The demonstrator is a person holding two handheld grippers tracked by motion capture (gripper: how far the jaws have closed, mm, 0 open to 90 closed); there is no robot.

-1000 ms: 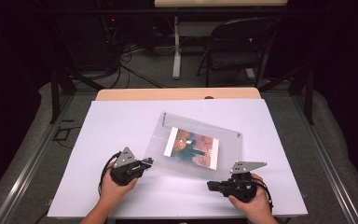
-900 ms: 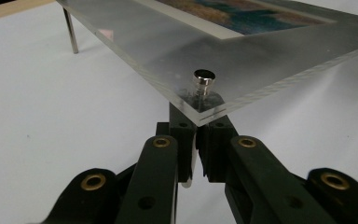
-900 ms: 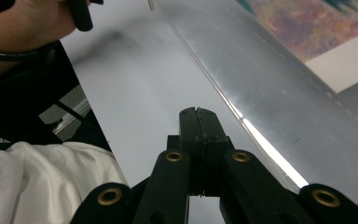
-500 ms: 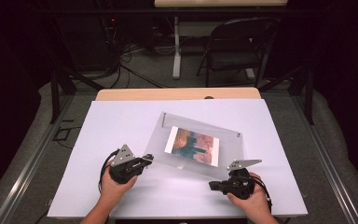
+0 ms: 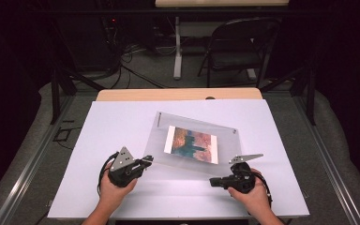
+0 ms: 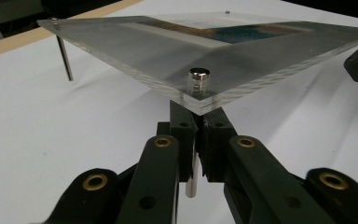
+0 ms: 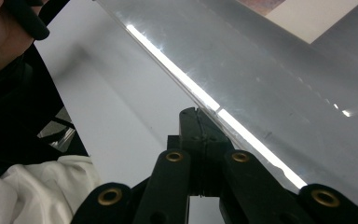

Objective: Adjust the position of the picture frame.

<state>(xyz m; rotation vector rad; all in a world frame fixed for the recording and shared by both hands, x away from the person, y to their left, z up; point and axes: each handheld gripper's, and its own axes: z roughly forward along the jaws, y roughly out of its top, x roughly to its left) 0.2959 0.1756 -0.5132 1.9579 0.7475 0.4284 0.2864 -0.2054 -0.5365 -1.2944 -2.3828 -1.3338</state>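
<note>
Wide open white table (image 5: 117, 122) on the left and far side, nothing standing there, easy passage. The middle is blocked by the clear acrylic frame (image 5: 187, 126), raised off the surface on thin metal standoff pins (image 6: 64, 52), so there's a low gap beneath it, pins at the corners in the way. The left gripper (image 5: 146, 161) crowds the near-left corner, the right gripper (image 5: 213, 182) the near edge. A bare strip runs along the near edge between the hands.
</note>
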